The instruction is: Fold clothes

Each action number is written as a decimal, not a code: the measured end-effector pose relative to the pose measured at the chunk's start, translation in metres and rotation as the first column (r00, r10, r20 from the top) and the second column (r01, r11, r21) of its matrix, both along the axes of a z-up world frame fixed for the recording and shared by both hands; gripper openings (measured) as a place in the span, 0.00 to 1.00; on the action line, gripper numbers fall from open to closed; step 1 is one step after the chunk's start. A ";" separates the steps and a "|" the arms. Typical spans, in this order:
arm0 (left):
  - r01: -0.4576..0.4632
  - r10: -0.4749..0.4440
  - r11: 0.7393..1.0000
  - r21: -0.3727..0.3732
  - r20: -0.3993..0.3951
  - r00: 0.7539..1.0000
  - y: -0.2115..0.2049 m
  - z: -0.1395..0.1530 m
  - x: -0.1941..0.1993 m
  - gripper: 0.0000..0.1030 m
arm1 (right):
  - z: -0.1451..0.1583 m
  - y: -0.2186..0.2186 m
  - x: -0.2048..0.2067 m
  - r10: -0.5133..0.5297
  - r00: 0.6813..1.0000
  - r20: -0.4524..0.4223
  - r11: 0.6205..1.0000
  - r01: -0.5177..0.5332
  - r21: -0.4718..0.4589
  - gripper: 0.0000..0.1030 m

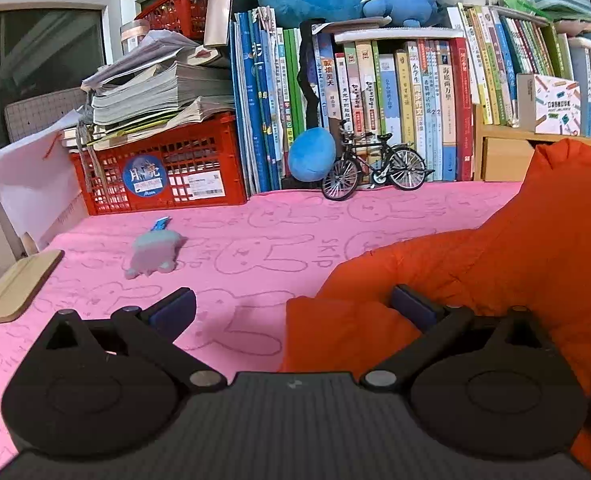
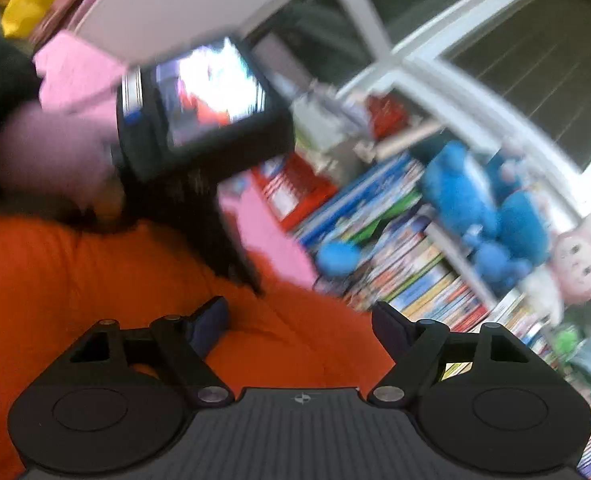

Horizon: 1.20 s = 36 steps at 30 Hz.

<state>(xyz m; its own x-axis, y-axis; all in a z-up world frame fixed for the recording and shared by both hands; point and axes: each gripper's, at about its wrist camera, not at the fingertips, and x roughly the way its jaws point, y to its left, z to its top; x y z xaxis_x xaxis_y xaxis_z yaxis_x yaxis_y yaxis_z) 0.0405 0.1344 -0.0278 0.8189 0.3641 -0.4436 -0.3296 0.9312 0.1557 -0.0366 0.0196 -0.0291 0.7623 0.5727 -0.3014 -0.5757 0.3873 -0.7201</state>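
Jacket (image 1: 495,272) first: an orange, puffy one, lying in a loose heap on a pink sheet (image 1: 235,248) printed with rabbit outlines. It is bunched and rumpled, one part rising in a tall hump toward the bookshelf (image 1: 395,100) behind it. No flat panel, squared edge or clean crease shows anywhere, so the folding looks barely begun — nearly all of it is left.

The left gripper (image 1: 291,308) hovers low at the jacket's near edge. Its jaws stand wide apart. One finger is over bare sheet, the other sits against or just above the orange fabric; a flap of the jacket lies between them, but nothing is pinched.

The right gripper (image 2: 299,324) is seen in a badly blurred, tilted view. Its jaws are also well apart, with orange cloth spread beneath and between them. No pad appears to press on the cloth, so it seems to hold nothing. Beyond the jacket in that view are a pink sleeve (image 2: 71,76) and a dark device with a lit screen (image 2: 207,88), too smeared to read.

Away from the jacket, on the sheet, sit a small grey toy (image 1: 153,254) and a model bicycle (image 1: 375,168) just before the books. A red crate (image 1: 167,168) stacked with papers stands farther off, beside the shelf.

My judgement: the next step is spreading the jacket flat before any fold.
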 end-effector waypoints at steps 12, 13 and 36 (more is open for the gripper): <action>0.004 -0.003 0.999 0.036 -0.022 1.000 -0.004 -0.004 0.004 1.00 | -0.009 -0.018 0.040 -0.015 0.999 -0.043 0.999 0.013 -0.037 0.85; 0.004 -0.004 0.999 0.036 -0.022 1.000 -0.004 -0.004 0.004 1.00 | -0.009 -0.019 0.042 -0.020 0.999 -0.042 0.999 0.019 -0.037 0.85; 0.018 -0.023 0.994 -0.104 -0.046 0.999 0.013 -0.006 0.010 1.00 | 0.029 -0.071 0.101 -0.322 0.889 -0.325 0.868 0.414 0.274 0.85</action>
<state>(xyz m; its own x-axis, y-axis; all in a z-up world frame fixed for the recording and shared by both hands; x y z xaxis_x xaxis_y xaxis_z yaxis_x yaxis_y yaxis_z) 0.0509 0.1470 -0.0333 0.8031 0.2974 -0.5163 -0.3049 0.9496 0.0727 0.0642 -0.0516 0.0003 0.8568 0.3656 -0.3636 -0.4911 0.7937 -0.3591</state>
